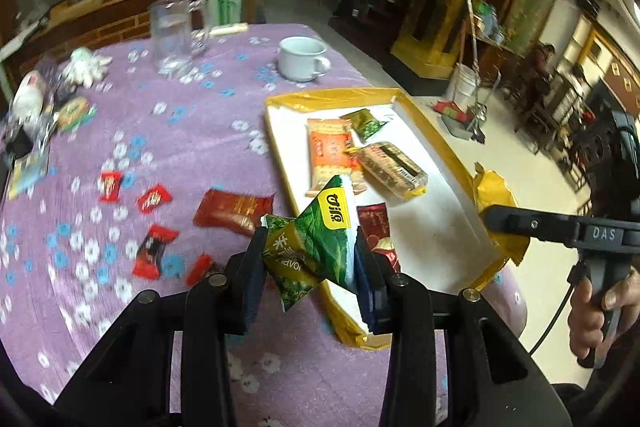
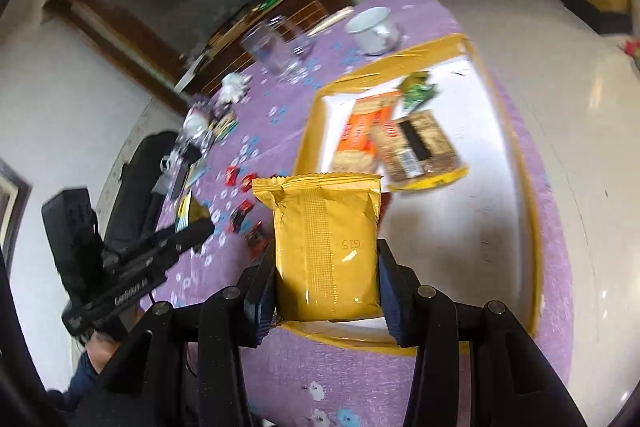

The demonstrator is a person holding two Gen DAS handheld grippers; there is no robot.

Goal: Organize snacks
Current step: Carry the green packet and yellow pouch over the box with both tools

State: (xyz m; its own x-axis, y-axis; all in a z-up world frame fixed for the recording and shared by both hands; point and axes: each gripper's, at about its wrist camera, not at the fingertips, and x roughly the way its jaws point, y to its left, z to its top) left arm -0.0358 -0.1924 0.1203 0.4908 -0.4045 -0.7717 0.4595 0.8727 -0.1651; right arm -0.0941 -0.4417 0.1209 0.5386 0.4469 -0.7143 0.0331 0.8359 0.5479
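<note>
My left gripper [image 1: 310, 259] is shut on a green snack packet [image 1: 316, 243], held above the near left edge of the yellow-rimmed white tray [image 1: 432, 227]. My right gripper [image 2: 326, 279] is shut on a yellow snack packet [image 2: 326, 247], held over the tray's near edge [image 2: 532, 211]. In the tray lie an orange cracker pack [image 1: 330, 155], a brown biscuit pack [image 1: 394, 167], a small green packet [image 1: 366, 123] and a dark red packet [image 1: 378, 231]. The right gripper shows in the left wrist view [image 1: 504, 219] at the tray's right edge.
Several red candies [image 1: 154, 199] and a red packet [image 1: 234, 211] lie loose on the purple flowered tablecloth [image 1: 192, 131]. A glass mug [image 1: 176, 35] and a white cup [image 1: 302, 59] stand at the back. Clutter sits at the far left [image 1: 36, 115]. The table drops off right of the tray.
</note>
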